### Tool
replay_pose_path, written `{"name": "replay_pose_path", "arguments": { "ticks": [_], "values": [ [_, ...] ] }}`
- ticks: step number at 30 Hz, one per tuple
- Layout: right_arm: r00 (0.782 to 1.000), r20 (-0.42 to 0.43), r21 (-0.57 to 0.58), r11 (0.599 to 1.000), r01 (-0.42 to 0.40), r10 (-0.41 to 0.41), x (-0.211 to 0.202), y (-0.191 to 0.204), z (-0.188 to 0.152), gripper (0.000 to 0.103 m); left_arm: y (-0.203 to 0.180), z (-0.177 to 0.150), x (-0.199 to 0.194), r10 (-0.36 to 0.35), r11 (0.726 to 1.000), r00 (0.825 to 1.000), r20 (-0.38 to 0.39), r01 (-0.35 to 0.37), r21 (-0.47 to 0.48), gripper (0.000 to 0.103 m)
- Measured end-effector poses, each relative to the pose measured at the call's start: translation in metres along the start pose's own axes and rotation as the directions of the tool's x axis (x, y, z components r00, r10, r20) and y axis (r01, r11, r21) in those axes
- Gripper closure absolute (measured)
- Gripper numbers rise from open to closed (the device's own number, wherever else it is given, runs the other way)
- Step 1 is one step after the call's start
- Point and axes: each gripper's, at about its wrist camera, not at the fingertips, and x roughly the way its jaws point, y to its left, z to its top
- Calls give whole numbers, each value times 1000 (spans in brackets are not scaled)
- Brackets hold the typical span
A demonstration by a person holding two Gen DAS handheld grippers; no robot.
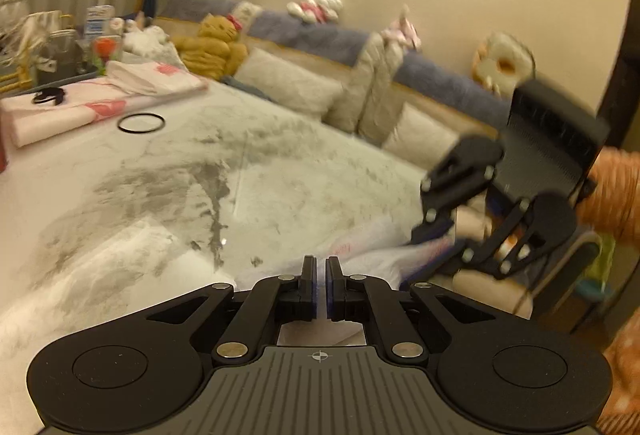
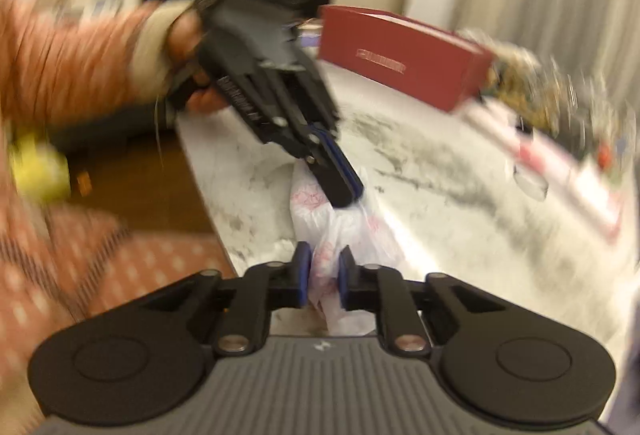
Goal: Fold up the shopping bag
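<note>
The shopping bag (image 2: 352,231) is thin white plastic with red print, bunched up on the marble table (image 2: 440,171) near its front edge. In the right wrist view my right gripper (image 2: 324,267) is closed on a gathered fold of the bag, which fills the gap between the blue pads. My left gripper (image 2: 346,195) comes in from the upper left and pinches the bag's far end. In the left wrist view the left gripper (image 1: 320,267) is shut, with the bag (image 1: 376,255) lying just to its right, and the right gripper (image 1: 444,241) grips it there.
A red box (image 2: 400,55) stands at the table's back. Folded pink-and-white cloth (image 1: 80,107) and a black ring (image 1: 141,123) lie at the far left, with jars and bottles behind. A sofa (image 1: 320,75) with pillows and plush toys runs past the table.
</note>
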Motion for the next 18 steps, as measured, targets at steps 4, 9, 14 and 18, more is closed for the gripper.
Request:
{"name": "replay_pose_path", "arguments": {
  "ticks": [4, 9, 14, 18],
  "values": [
    [996, 73, 342, 937, -73, 51, -2, -26, -14, 95, 12, -12, -30, -44, 960, 972, 230, 105, -260, 89],
    [955, 271, 703, 654, -279, 117, -2, -61, -54, 101, 1, -43, -38, 18, 906, 959, 284, 104, -410, 0],
    [904, 417, 765, 501, -405, 93, 0, -69, -75, 101, -1, -57, -25, 57, 827, 957, 284, 114, -551, 0],
    [873, 474, 716, 527, -457, 113, 7, -51, -72, 101, 2, -54, -6, 27, 753, 950, 311, 185, -631, 0]
  ]
}}
